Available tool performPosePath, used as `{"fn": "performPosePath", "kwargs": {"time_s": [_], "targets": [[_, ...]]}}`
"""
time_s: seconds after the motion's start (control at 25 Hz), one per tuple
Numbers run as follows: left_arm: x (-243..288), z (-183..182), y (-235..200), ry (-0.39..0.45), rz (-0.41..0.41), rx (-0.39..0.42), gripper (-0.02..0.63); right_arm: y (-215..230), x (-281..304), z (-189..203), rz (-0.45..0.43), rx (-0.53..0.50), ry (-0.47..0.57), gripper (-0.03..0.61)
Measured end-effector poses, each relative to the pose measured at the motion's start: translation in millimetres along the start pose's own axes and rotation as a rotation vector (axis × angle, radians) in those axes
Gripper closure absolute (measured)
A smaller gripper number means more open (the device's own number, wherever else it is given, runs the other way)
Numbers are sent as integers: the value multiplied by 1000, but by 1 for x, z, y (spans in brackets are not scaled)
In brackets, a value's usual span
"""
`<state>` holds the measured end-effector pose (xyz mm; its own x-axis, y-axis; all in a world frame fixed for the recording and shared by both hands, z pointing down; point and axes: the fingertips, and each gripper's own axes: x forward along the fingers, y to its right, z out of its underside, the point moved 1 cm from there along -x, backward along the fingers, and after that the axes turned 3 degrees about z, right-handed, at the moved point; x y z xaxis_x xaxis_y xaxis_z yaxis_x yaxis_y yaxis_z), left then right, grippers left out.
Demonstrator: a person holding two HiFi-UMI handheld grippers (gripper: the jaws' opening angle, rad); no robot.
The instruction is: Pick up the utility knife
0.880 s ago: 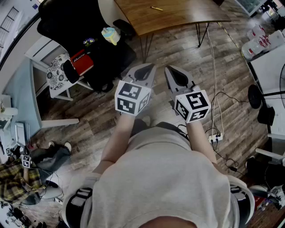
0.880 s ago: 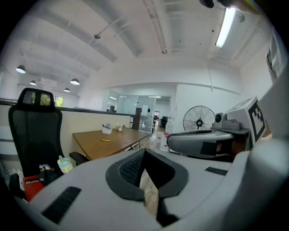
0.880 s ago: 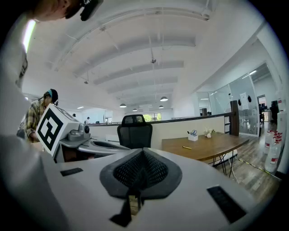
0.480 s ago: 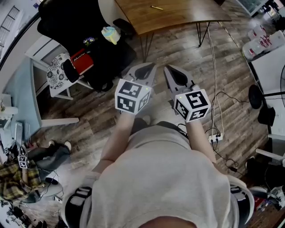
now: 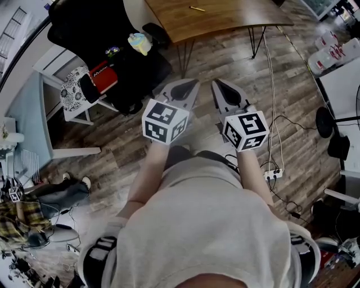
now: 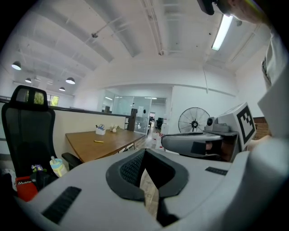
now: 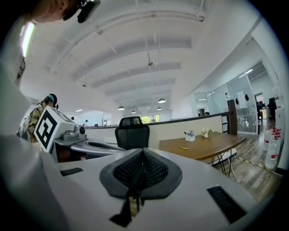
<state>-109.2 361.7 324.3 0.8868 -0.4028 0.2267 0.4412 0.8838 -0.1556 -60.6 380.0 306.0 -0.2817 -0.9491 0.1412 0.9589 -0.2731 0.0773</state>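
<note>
1. Jaws of left gripper (image 5: 193, 84) closed at tips, nothing between
2. Right gripper (image 5: 217, 85) jaws fully together, empty
3. Utility knife (image 5: 197, 9), a small yellow sliver, lies on wooden table (image 5: 230, 19), well apart from both

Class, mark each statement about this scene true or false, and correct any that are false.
1. The right gripper has its jaws shut with nothing between them. True.
2. A small yellow object lies on the wooden table. True.
3. Both grippers are held over the table. False: the left gripper and the right one are over the wood floor, short of the table.
4. In the head view the black office chair stands to the right of the table. False: it is to the table's left.
</note>
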Motion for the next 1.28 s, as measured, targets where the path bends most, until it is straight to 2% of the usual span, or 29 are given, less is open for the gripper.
{"fn": "performPosePath", "kwargs": {"time_s": [0.32, 0.4, 0.68, 0.96, 1.28], "targets": [[-1, 17, 7, -22, -48, -43, 601, 3, -12, 14, -22, 9, -20, 564], [0, 23, 7, -31, -56, -54, 601, 4, -14, 17, -31, 19, -23, 504], [13, 40, 4, -66, -53, -79, 601, 23, -11, 27, 13, 43, -8, 419], [54, 30, -35, -80, -21, -70, 601, 60, 16, 24, 69, 61, 17, 405], [114, 2, -94, -90, 32, -72, 601, 104, 82, 7, 104, 69, 11, 394]]}}
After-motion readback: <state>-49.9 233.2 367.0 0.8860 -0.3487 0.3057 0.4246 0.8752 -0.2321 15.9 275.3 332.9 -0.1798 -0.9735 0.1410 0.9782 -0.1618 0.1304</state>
